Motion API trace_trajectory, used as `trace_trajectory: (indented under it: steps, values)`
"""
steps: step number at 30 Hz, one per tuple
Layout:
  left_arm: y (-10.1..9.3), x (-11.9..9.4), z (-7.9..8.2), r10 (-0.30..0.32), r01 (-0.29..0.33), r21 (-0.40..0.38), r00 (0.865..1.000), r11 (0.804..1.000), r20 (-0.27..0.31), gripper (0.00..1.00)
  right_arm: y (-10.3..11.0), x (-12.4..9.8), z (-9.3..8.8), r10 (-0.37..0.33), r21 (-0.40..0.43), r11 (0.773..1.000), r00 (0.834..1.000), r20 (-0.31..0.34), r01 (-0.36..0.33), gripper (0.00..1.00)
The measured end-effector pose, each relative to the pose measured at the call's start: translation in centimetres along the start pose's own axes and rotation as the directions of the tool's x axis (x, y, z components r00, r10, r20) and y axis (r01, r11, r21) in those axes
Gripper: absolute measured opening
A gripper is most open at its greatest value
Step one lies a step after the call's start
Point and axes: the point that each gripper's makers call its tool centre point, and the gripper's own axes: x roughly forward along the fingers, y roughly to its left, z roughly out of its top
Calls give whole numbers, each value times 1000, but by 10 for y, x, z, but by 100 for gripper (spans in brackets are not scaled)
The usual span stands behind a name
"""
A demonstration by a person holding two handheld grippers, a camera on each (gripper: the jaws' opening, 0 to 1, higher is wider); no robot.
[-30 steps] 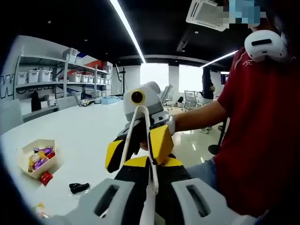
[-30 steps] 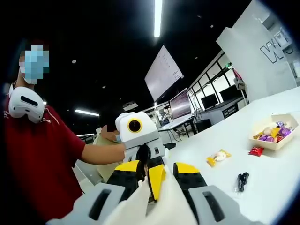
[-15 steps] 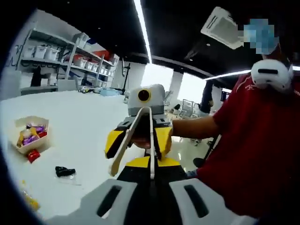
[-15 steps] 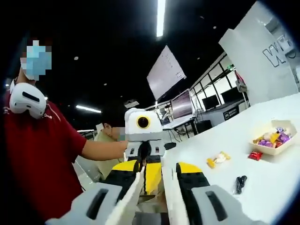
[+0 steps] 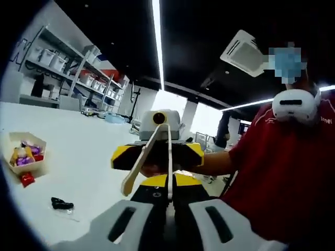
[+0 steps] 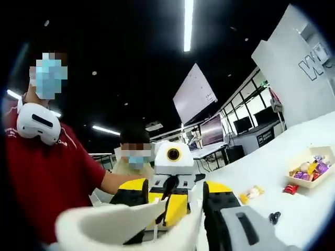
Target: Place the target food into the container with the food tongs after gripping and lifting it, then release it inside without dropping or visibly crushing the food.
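Cream food tongs (image 5: 152, 154) gripped by both grippers' fingers, long axis between them, arms spread toward the right gripper (image 5: 157, 157).

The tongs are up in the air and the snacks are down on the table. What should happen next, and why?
Probably lower the tongs toward the loose yellow snack on the white table. The tongs hang between both grippers with nothing in their tips, and the snack lies outside the box of sweets, so it has yet to be picked up.

container (image 5: 24, 157) on table (image 5: 84, 157), clip (image 5: 61, 203) near
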Motion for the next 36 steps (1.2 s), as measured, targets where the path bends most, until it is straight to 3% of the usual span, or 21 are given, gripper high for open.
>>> trace_trajectory:
  steps: [16,24,30,33,36]
  values:
    - [-2,0,-4,22,-22,-36,1000,999,10,1,-1,-2,-9,-26,-43,999,998,-57,24,31]
    - [-1,-3,-8,25,-27,-45,999,999,-34,1,-3,-1,-17,-38,-42,999,994,-98,34,29]
    - [-1,-2,-8,21,-23,-48,999,999,-41,1,-3,0,-16,-37,-22,999,995,-93,35,26]
    - [1,-2,-5,29,-29,-10,999,1000,-29,1,-3,1,-14,-51,-22,999,996,-75,50,21]
    - [5,-4,2,61,-61,89,998,994,8,3,-8,1,-9,-65,22,998,996,-53,66,20]
